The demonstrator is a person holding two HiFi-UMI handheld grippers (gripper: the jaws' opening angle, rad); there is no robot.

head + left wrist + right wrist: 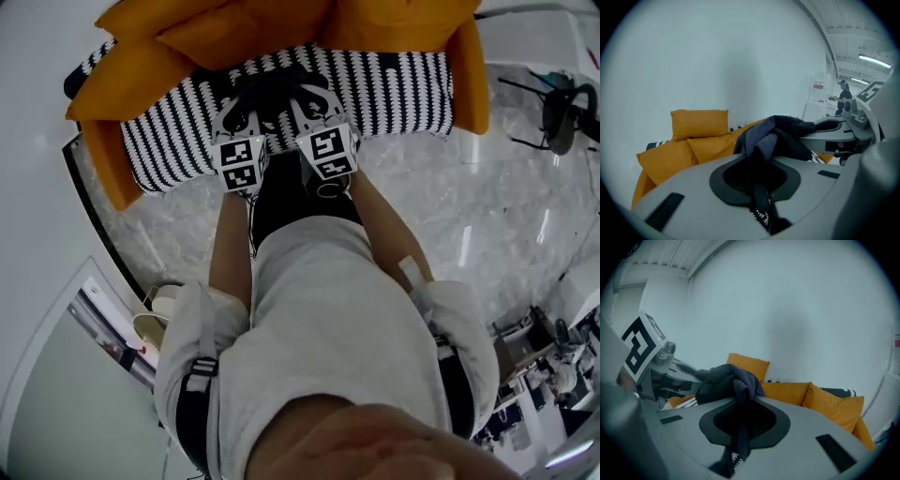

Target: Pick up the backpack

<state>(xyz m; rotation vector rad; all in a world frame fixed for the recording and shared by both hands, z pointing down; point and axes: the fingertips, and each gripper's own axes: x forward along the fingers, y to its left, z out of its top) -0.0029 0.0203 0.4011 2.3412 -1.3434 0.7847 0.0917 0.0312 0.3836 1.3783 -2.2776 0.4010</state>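
Note:
Both grippers hold a black backpack point(277, 201) by its top fabric, above a sofa point(394, 89) with a black-and-white striped cover and orange cushions point(234, 28). In the head view the left gripper point(232, 120) and right gripper point(311, 105) sit side by side, and the bag's body hangs below them against the person's legs. The left gripper view has the left gripper point(761, 161) shut on dark bunched fabric point(776, 133), with the right gripper point(843, 129) close on the right. Seen from the right gripper view, the right gripper point(740, 409) is shut on the same fabric point(733, 378).
A glossy marbled floor point(469, 216) lies in front of the sofa. A dark chair point(561, 111) stands at the far right, and cluttered equipment point(544, 361) at the lower right. A white wall point(717, 56) rises behind the sofa. A person point(843, 96) stands far off.

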